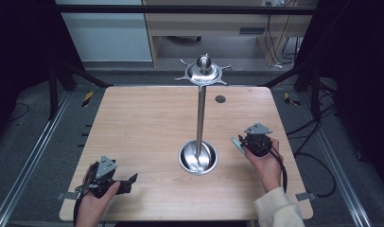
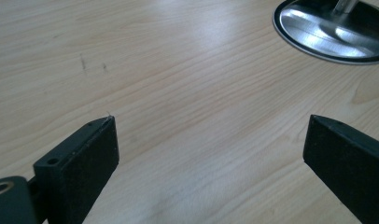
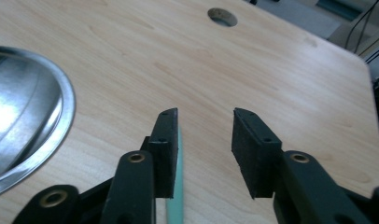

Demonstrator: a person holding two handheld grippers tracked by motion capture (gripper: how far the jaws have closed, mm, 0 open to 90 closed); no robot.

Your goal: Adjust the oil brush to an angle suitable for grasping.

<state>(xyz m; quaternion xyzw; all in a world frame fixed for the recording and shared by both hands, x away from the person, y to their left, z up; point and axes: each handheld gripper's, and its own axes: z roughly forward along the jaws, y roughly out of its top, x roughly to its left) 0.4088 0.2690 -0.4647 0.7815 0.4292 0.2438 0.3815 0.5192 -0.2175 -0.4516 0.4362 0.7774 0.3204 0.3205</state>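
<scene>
Standing partly closed with a clear gap between them, my right jaws have a thin pale green flat piece lying along the inner face of the left-hand pad in the right gripper view; the opposite pad is apart from it, so nothing is clamped. Whether that green piece touches the pad I cannot tell. From the high view the same green piece shows at the near left of my right gripper, low over the light wooden table, just right of the round shiny metal base dish.

My left jaws stand wide apart with bare wood between them, released and holding nothing. The metal dish lies beyond them, well clear. In the high view my left gripper hangs near the table's front left corner.

Out of the dish rises a slim upright metal pole, carrying a spiked metal disc with a ball knob at its top. A small dark round hole sits in the table behind it.
</scene>
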